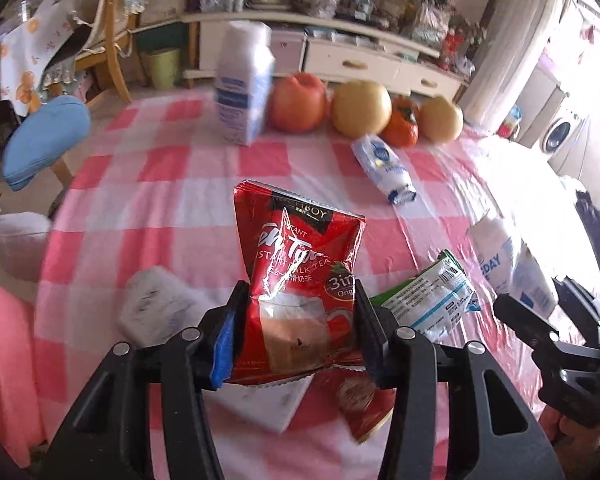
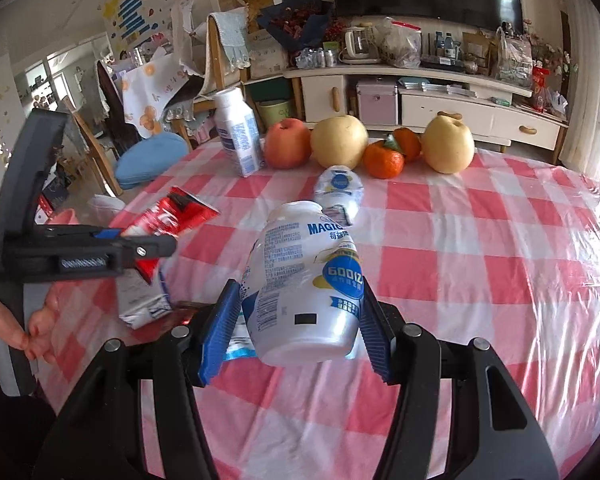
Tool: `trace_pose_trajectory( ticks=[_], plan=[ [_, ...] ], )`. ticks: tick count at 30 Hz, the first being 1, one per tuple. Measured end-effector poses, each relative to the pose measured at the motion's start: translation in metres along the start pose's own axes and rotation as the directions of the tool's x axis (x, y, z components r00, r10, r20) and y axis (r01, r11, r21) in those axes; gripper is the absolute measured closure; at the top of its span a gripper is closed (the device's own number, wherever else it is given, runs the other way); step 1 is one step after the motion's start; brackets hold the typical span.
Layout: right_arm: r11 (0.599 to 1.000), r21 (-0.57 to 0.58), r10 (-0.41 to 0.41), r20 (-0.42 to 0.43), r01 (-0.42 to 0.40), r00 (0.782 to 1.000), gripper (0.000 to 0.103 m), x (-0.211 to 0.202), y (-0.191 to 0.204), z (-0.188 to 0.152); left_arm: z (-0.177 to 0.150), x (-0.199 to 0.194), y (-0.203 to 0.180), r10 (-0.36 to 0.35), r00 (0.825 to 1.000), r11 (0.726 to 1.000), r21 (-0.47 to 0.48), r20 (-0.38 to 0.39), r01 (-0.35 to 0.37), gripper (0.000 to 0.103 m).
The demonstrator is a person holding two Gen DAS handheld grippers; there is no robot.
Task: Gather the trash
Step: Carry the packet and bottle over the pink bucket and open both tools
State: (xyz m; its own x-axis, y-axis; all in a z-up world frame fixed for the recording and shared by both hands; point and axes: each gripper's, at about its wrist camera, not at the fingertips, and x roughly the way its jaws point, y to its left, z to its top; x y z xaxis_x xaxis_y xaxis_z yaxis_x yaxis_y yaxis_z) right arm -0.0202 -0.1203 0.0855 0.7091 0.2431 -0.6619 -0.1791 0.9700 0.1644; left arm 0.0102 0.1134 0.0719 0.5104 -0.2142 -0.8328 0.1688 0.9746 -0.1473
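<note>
My left gripper point(image 1: 300, 320) is shut on a red instant milk tea packet point(image 1: 300, 264), held upright above the pink checked tablecloth point(image 1: 148, 168). A second red wrapper point(image 1: 364, 404) lies under it, and a green and white wrapper point(image 1: 432, 300) lies to the right. My right gripper point(image 2: 296, 320) is shut on a white plastic bottle point(image 2: 304, 284), which is tilted with its base toward the camera. The right wrist view shows the left gripper point(image 2: 156, 246) with the red packet point(image 2: 168, 216) at the left. A small white bottle point(image 2: 338, 192) lies on its side further back.
A white and blue carton point(image 2: 238, 132) stands at the far edge beside an apple point(image 2: 288, 142), two pears point(image 2: 340, 140) and oranges point(image 2: 384, 158). A crumpled tissue point(image 1: 160, 308) lies near left. A blue-cushioned chair point(image 1: 44, 140) and a white bin point(image 1: 16, 240) stand beyond the table's left edge.
</note>
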Motion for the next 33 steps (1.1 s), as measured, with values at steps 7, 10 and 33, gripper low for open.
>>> trace_pose_trajectory(
  ticks=[7,10,33],
  plan=[
    [0.995,-0.017,0.094,0.010,-0.094,0.995,0.045,-0.009,0.048,0.003,-0.017,-0.048,0.059,0.037,0.997,0.996,-0.084,0.062,-0.032,0.052],
    [0.989,-0.053,0.140,0.000,-0.140,0.990,0.045,-0.009,0.081,0.005,-0.026,-0.071,0.089,0.079,0.993,0.990,-0.127,0.089,-0.068,0.052],
    [0.833,-0.377,0.361,-0.184,-0.405,0.914,0.044,0.058,0.375,0.023,-0.095,-0.144,0.319,0.276,0.956,0.781,-0.602,0.097,-0.164,0.051]
  ],
)
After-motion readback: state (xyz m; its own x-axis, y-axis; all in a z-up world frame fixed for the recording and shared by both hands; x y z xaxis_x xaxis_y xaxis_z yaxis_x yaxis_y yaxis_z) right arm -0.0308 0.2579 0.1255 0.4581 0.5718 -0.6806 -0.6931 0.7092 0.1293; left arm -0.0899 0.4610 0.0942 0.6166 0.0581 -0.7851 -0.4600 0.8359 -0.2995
